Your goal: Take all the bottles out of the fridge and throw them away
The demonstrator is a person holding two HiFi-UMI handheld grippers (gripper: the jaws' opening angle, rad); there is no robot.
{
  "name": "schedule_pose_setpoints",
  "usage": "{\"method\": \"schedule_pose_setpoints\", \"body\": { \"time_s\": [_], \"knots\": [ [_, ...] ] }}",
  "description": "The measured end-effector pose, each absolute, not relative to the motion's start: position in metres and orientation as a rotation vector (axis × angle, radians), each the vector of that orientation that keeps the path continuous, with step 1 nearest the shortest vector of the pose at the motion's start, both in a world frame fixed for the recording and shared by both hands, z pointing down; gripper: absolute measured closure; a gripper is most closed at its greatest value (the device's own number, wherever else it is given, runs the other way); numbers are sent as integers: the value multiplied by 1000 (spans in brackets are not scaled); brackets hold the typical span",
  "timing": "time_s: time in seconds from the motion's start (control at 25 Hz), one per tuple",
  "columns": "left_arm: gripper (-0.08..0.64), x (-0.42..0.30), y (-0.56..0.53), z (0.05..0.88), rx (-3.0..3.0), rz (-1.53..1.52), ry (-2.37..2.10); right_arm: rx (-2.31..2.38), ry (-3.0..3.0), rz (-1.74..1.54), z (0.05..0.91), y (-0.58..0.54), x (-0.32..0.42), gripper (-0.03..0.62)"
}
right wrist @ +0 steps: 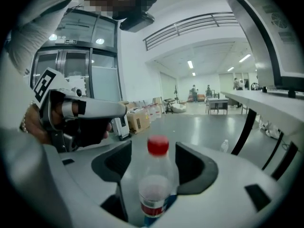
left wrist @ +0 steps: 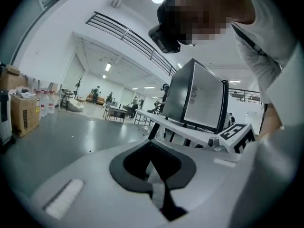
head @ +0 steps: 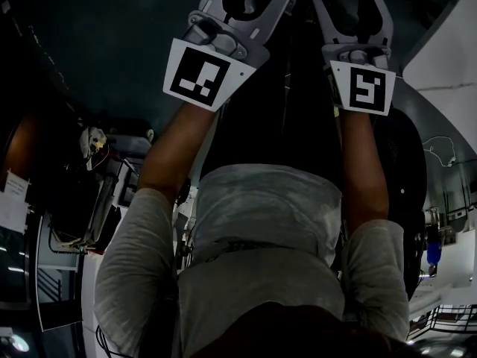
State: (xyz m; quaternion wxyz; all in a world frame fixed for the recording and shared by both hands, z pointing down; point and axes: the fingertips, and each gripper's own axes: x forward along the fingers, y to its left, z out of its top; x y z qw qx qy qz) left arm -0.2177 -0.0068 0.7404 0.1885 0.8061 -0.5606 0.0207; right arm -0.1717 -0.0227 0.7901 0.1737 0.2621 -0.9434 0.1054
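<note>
Right gripper (right wrist: pixel 155 167) was clamped on a clear, red-capped bottle (right wrist: pixel 153 194), already out of the fridge. A firm, steady squeeze seemed wise for the carry to a bin. Left gripper (left wrist: pixel 156 182) was closed on nothing. Only its view showed the silver fridge (left wrist: pixel 198 98), farther off on a table (left wrist: pixel 171 123).

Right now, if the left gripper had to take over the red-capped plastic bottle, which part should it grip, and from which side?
Probably the neck just under the red cap. The right gripper is shut on the plastic bottle low down, near the label, so only the top stands free. The left gripper, shut and empty, would open and come in from the cap end.
</note>
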Motion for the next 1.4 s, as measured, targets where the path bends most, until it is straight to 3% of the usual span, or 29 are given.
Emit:
{"method": "schedule_pose_setpoints", "body": {
  "time_s": [0.48, 1.0, 1.4],
  "knots": [
    [552, -210, 1, 684, 2255, 15, -1587, 757, -2741, 298, 710, -24, -175, 334],
    [552, -220, -8, 587, 2261, -26, -1627, 726, -2792, 275, 602, -39, -181, 451],
    [552, -215, -14, 499, 2319, -71, -1614, 690, -2846, 272, 517, -45, -179, 488]
  ]
}}
